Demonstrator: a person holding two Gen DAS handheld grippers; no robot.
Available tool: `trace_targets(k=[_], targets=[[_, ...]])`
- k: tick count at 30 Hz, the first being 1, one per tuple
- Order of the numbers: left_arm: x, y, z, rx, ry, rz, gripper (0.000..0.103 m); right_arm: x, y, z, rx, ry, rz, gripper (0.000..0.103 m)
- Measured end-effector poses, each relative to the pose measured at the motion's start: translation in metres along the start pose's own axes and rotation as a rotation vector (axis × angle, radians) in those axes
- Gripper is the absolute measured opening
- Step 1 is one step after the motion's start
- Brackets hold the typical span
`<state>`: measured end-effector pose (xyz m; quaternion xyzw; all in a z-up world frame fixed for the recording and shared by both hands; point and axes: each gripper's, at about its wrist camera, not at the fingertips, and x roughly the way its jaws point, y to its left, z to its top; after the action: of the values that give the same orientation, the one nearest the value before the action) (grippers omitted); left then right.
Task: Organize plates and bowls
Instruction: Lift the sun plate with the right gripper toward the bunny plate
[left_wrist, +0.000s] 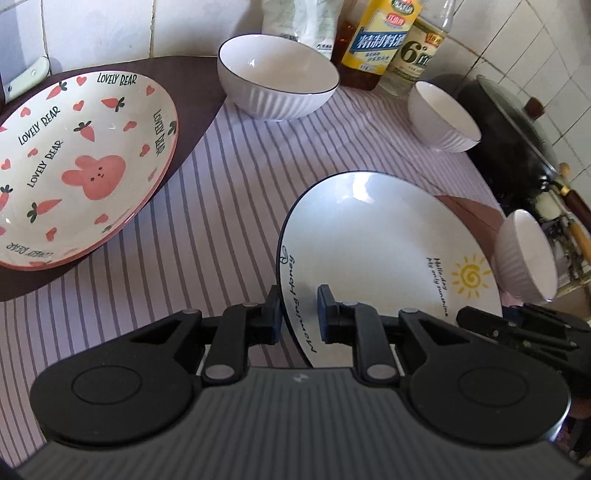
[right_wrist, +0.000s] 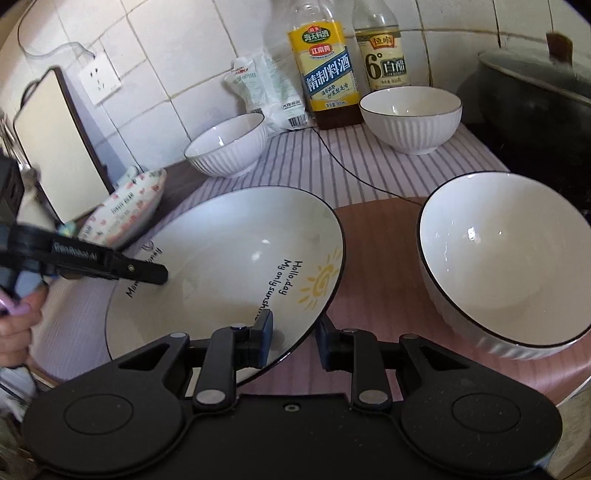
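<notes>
Gripping the white glazed ceramic plate with the yellow sun drawing and dark rim (left_wrist: 388, 251) from two sides looks like the smart call here. The left gripper (left_wrist: 299, 314) has its fingers closed on the plate's near-left rim, one pad under the edge and one on the inner face, and the right gripper (right_wrist: 295, 339) is clamped on the rim near the sun print the same way. The plate sits over the striped lilac cloth on the counter (left_wrist: 184, 240), though whether it's lifted or resting there is hard to say.

Handling-wise: it's stiff, fairly heavy for its size, and that glaze is going to be slippery (shiny highlights all over it), so a rim pinch can slide if it tilts. It would probably chip or break if dropped. The rim is really the only place to grab.

Nearby are the pink-rimmed bunny-and-carrot plate (left_wrist: 74, 166) on a dark mat, and white ribbed bowls with thin dark rims (right_wrist: 509, 273) (right_wrist: 227, 144) (right_wrist: 412, 118), all equally fragile, so there's little room to swing.
</notes>
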<state>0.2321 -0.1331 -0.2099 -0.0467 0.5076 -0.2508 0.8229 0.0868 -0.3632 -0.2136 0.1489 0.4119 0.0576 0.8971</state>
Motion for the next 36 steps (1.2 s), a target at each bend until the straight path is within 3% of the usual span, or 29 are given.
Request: trace_targets(k=[14,27,36], targets=[[-0.047,0.020,-0.007,-0.041,-0.023,0.002,0.016,-0.006,0.026,0.010,-0.037,0.002,0.068,0.030],[-0.108,0.077,0.004,-0.094,-0.129,0.056,0.016,0.017,0.085,0.053,-0.138,-0.026,0.189,0.030],[-0.125,0.125,-0.001,-0.205,-0.174,0.095,0.016,0.052,0.128,0.078,-0.230,-0.019,0.248,0.030]])
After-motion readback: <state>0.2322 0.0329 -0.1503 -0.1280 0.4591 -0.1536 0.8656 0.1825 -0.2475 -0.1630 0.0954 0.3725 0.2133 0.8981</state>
